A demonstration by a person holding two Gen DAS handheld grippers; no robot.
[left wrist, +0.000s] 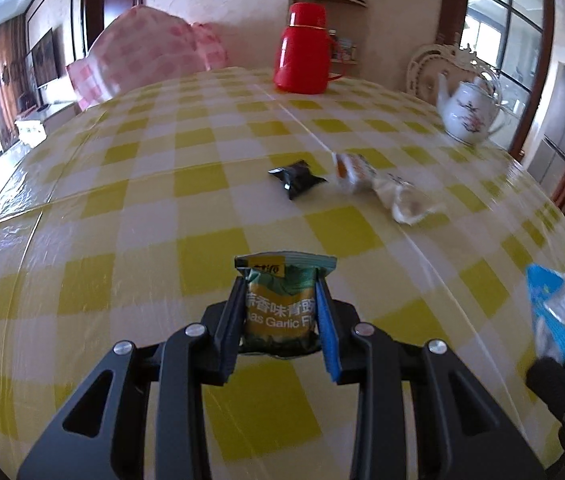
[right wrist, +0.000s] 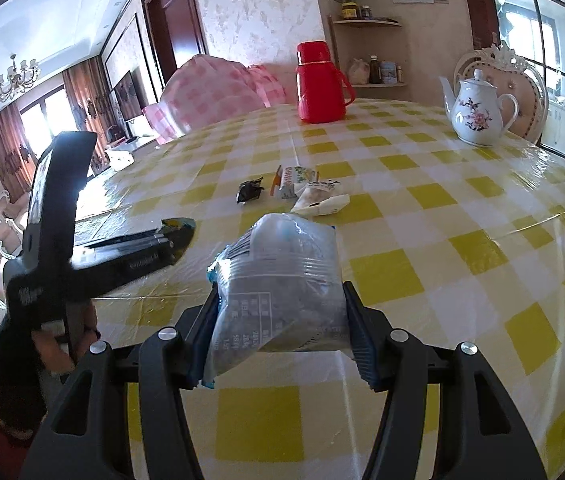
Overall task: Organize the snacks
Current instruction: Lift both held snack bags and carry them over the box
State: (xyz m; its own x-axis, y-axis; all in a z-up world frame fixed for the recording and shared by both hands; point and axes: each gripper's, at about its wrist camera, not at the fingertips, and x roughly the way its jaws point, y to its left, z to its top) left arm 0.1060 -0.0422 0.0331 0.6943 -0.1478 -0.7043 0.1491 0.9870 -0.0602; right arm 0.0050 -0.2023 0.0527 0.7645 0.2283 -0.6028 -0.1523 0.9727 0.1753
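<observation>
My left gripper (left wrist: 280, 292) is shut on a green garlic-flavour snack packet (left wrist: 280, 304), held above the yellow checked tablecloth (left wrist: 162, 208). My right gripper (right wrist: 280, 300) is shut on a clear and blue snack bag (right wrist: 282, 280); that bag also shows at the right edge of the left wrist view (left wrist: 562, 316). The left gripper appears at the left of the right wrist view (right wrist: 178, 236). Further out on the table lie a small black packet (left wrist: 296, 178) (right wrist: 249, 191), an orange and white packet (left wrist: 352, 172) (right wrist: 292, 182) and a white wrapper (left wrist: 406, 200) (right wrist: 322, 200).
A red thermos (left wrist: 302, 50) (right wrist: 318, 82) stands at the far edge. A white flowered teapot (left wrist: 468, 114) (right wrist: 478, 110) stands at the far right. A pink checked food cover (left wrist: 142, 52) (right wrist: 214, 92) sits at the far left. A chair back (right wrist: 522, 84) stands behind the teapot.
</observation>
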